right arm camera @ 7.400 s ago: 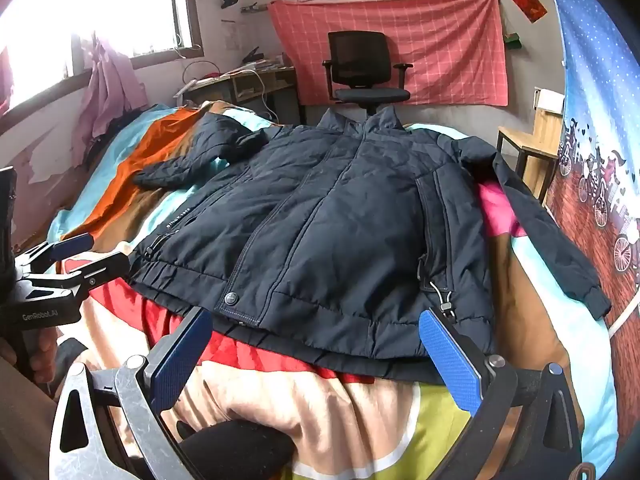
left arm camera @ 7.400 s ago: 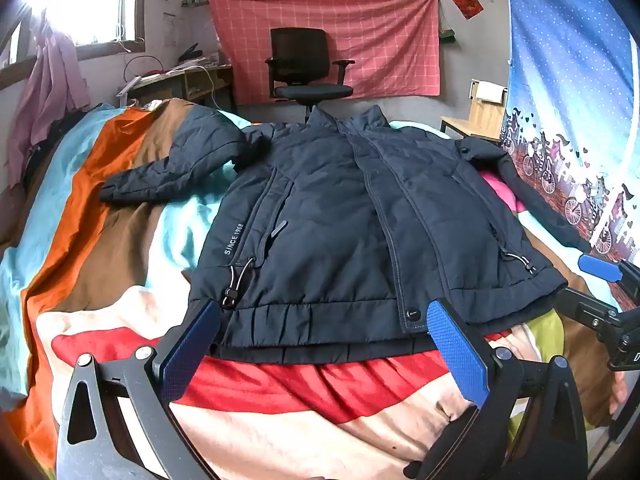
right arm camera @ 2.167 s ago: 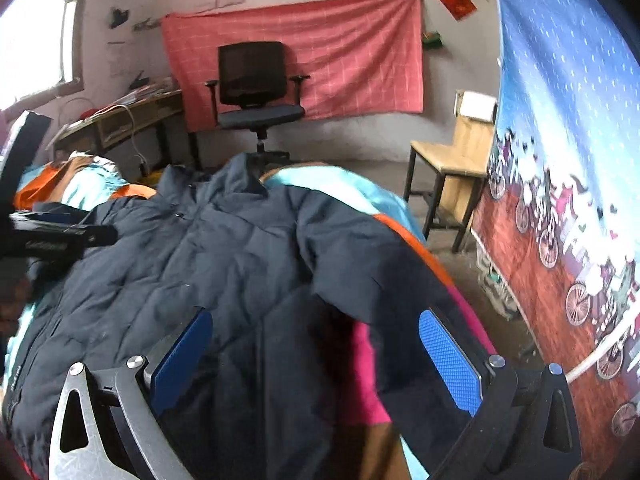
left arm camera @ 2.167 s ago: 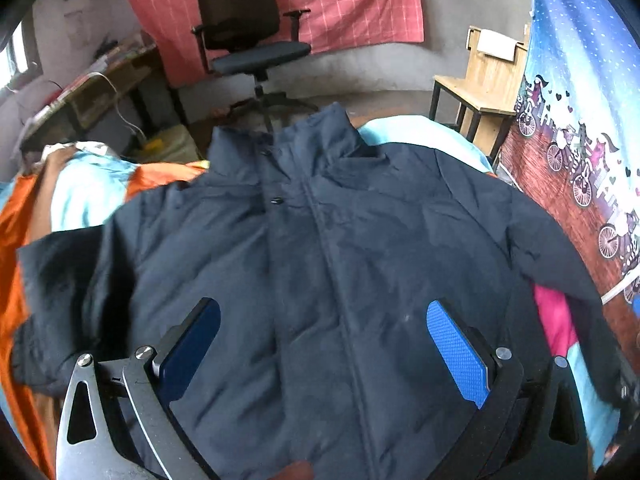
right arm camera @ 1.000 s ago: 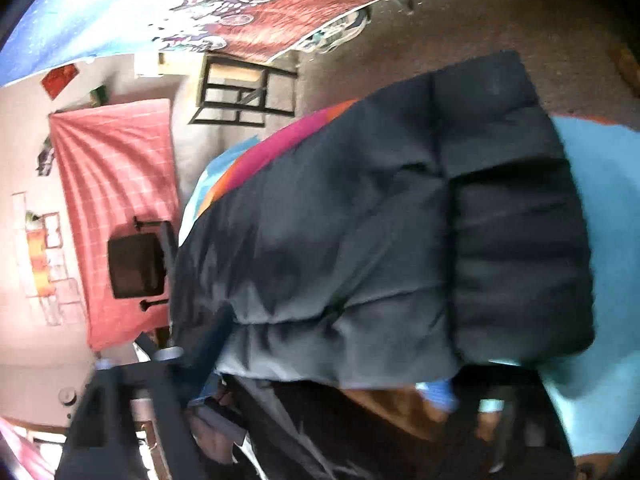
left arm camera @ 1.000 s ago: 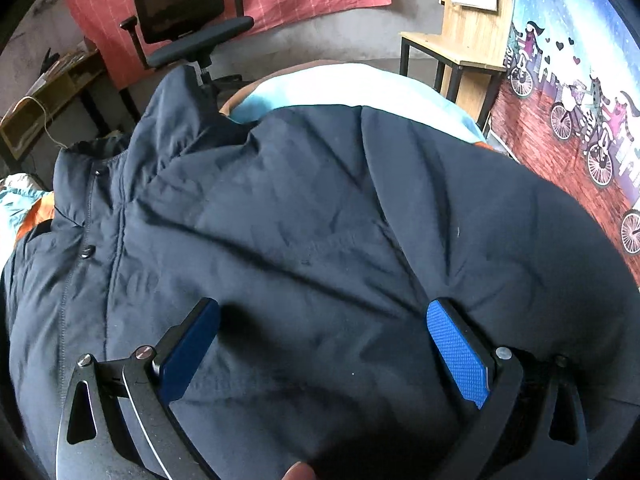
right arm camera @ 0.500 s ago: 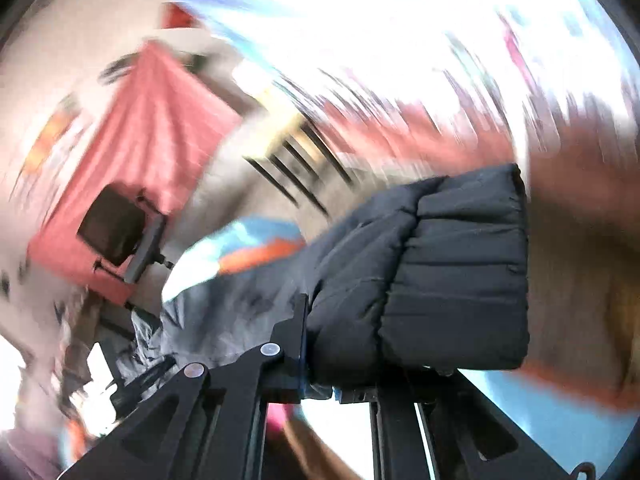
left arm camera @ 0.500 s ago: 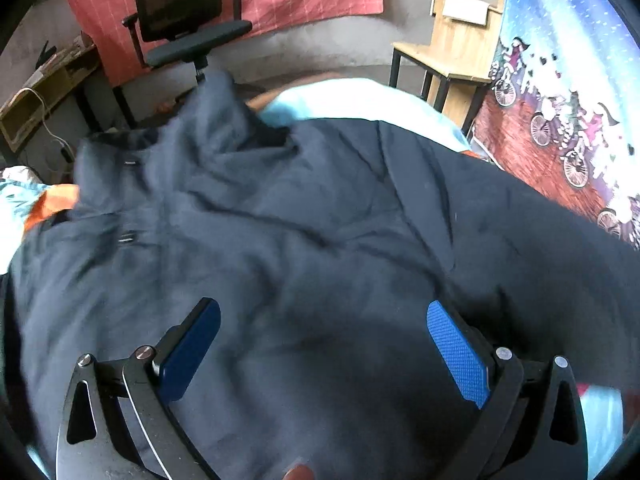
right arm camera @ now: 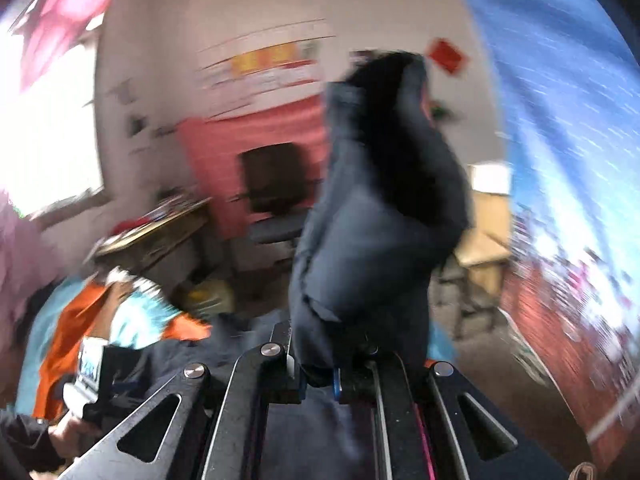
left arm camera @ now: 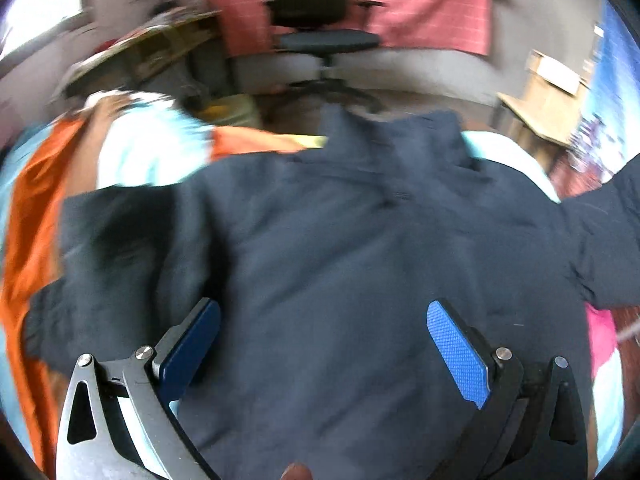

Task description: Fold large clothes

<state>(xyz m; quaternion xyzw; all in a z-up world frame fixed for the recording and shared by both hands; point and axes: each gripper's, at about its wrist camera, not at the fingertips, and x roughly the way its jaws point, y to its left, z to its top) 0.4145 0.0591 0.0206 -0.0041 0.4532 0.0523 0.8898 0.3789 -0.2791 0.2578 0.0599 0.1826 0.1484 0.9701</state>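
Jacket (left arm camera: pixel 340 264): dark navy, padded, lying spread on the bed, collar toward the far end; it fills the middle of the left wrist view, which is blurred.
Collar (left arm camera: pixel 392 136): standing up at the far edge of the jacket, nearest the chair.
Left sleeve of jacket (left arm camera: pixel 100 232): lies bent across the jacket's left side, over the blanket.
Sleeve (right arm camera: pixel 380 208): the other sleeve, lifted clear of the bed and standing upright in the right wrist view, cuff end uppermost; in the left wrist view it runs up and off the right edge (left arm camera: pixel 608 232).
Right gripper (right arm camera: pixel 320 376): jaws closed tight on the sleeve's lower fold, cloth pinched between the blue pads.
Left gripper (left arm camera: pixel 324 344): jaws wide apart, holding nothing, poised over the jacket's body; whether the pads touch the cloth cannot be told.
Hand (right arm camera: pixel 72 428): near left in the right wrist view, in a dark cuff, gripping the left tool's handle.
Blanket (left arm camera: pixel 36 216): orange, pale blue and white patches left of the jacket, pink at the right.
Chair (left arm camera: pixel 320 12): black office chair beyond the bed's far end.
Cloth (left arm camera: pixel 432 0): pink checked, hung on the far wall behind the chair.
Desk (left arm camera: pixel 160 48): far left, cluttered, blurred.
Stool (left arm camera: pixel 548 92): wooden, far right.
Curtain (right arm camera: pixel 560 128): blue above with a red-brown band below, along the right side.
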